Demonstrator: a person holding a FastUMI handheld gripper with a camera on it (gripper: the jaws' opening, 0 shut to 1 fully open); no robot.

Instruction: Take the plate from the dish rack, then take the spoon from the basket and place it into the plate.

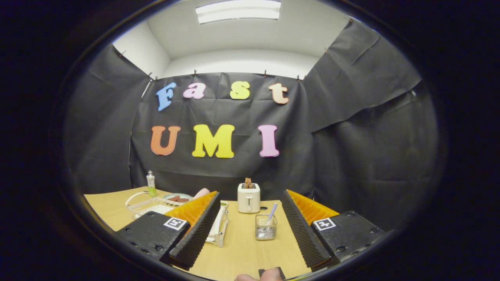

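Gripper (248, 230): spread wide, nothing between the fingers, both raised above the wooden table (242, 249). Left finger (195, 234) and right finger (304, 234) each ridged black on the inner face, orange on the outer side, with a black mounting block carrying a square marker behind. Close behind the fingers, at the near table edge: fingertips of a hand (258, 277).

Between the fingers, just ahead of the tips: small clear basket (266, 227) standing on the table, with the spoon (271, 214) upright in it, handle leaning toward the right finger. Handle striped blue and white; bowl end blurred behind the basket wall.

Straight beyond the basket, still between the fingers: white toaster (249, 198), brown slices standing up out of its slots.

Beside the left finger, partly hidden behind it: dish rack (218, 228), clear-framed, holding a pale plate (216, 222) on edge; most of the plate is covered by the finger.

Farther out beyond the left finger: white wire tray (146, 205) on the table, then a shallow dish (177, 198) with brown items in it, and a small bottle (151, 183) with green liquid standing near the back corner.
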